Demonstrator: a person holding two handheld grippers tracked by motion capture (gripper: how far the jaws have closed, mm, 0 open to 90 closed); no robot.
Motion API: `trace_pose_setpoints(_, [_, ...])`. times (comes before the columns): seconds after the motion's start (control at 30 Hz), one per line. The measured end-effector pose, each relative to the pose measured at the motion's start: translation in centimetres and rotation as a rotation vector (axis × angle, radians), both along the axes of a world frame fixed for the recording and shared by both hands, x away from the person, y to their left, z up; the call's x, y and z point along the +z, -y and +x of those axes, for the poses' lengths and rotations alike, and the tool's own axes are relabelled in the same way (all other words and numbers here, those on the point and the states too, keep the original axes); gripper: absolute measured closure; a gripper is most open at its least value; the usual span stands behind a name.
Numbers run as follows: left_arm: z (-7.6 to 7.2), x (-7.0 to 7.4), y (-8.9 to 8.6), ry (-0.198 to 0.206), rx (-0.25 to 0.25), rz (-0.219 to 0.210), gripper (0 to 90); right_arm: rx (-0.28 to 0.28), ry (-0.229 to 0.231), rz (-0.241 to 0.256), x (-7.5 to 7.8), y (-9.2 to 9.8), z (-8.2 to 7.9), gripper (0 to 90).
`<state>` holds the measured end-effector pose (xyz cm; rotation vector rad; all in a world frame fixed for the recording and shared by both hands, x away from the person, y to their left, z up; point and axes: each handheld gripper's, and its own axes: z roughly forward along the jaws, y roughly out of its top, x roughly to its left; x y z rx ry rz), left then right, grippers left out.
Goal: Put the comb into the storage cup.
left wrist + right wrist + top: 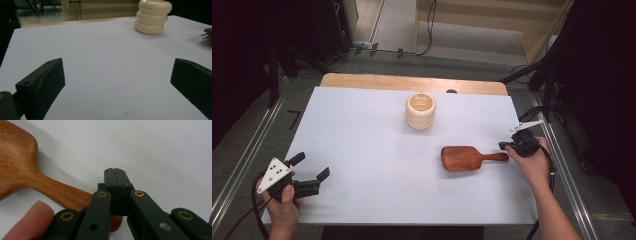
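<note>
Even overhead light falls on the white table, which reads bright and flat in the high view, while the room beyond its edges sinks into near black at both sides. Shadows are soft and short: a faint one lies under the wooden brush and another beside the cream ringed cup near the far edge. The high view is slightly soft and grainy. In the left gripper view the near jaws are blurred and the table looks bluish. In the right gripper view the close fingertip is out of focus, and the brush casts a diffuse grey shadow.
</note>
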<state>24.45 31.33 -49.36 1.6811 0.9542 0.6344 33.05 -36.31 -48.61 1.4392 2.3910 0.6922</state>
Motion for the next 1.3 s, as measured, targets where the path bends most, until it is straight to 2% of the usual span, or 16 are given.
trace_pose_setpoints(0.3, [0.0,0.0,0.0,0.0,0.001,0.0,0.0,0.015,-0.029,-0.031,-0.5,-0.2,0.0,88.0])
trace_pose_setpoints(0.6, [0.0,0.0,0.0,0.0,-0.001,-0.002,0.0,0.034,-0.049,-0.03,-0.8,-0.3,-0.2,88.0])
trace_pose_setpoints(1.1, [0.0,0.0,0.0,-0.001,0.0,-0.003,0.0,0.089,-0.082,-0.026,-1.1,-0.8,-2.2,87.9])
trace_pose_setpoints(1.17, [0.0,0.0,0.0,-0.001,0.001,-0.003,0.0,0.117,-0.09,-0.024,-1.1,-0.9,-2.6,87.9])
trace_pose_setpoints(1.3, [0.0,0.0,0.0,-0.001,0.002,0.0,0.0,0.129,-0.106,-0.029,-1.0,-1.0,-2.9,87.9])
